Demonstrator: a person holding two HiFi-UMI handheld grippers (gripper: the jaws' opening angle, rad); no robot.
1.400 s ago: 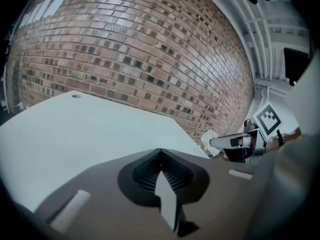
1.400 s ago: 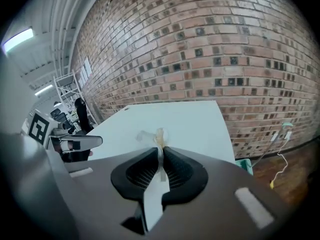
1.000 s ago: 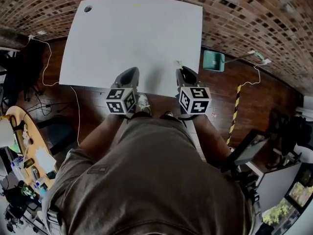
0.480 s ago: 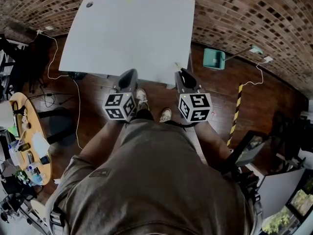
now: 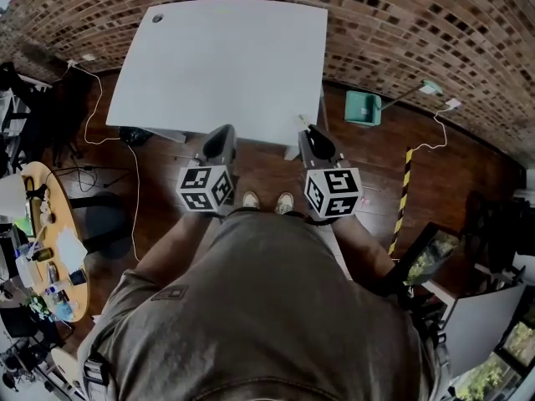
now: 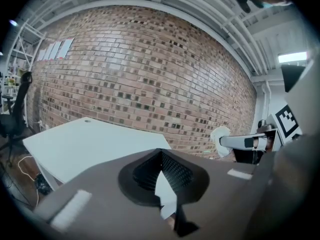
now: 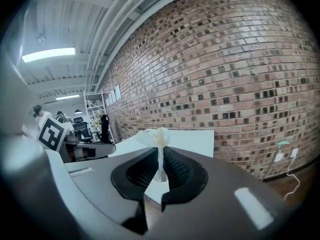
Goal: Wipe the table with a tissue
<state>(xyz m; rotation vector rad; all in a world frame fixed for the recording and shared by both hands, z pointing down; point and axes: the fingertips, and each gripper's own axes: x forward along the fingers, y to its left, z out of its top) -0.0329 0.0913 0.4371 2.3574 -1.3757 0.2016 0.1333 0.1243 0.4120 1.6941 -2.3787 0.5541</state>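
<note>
Over the wooden floor (image 5: 276, 170), just short of the near edge of the white table (image 5: 226, 57), holding the left gripper (image 5: 221, 132) and the right gripper (image 5: 308, 129) side by side and clear of the tabletop. Blocking the lower half of the head view with the person's torso (image 5: 259, 307), hiding both hands behind the marker cubes (image 5: 206, 188), showing only the toes of two shoes (image 5: 251, 200) below the grippers. Showing the tissue (image 5: 303, 120) from above as no more than a pale speck at the right gripper's tip, too small to read there. Pinching that tissue (image 7: 159, 138) plainly in the right gripper view, jaws closed on its twisted white stem, with the crumpled end sticking up past the pads in front of the table. Pressing the left gripper's (image 6: 161, 155) jaws together at their tips, gripping nothing, letting a pale sliver show through the gap lower down. Catching, in the left gripper view, the tissue (image 6: 219, 136) as a white puff at the nose of the other tool, against the brick wall (image 6: 150, 74). Leaving a teal dustpan (image 5: 365, 105) on the floor to the right of the table, well apart from both grippers.
</note>
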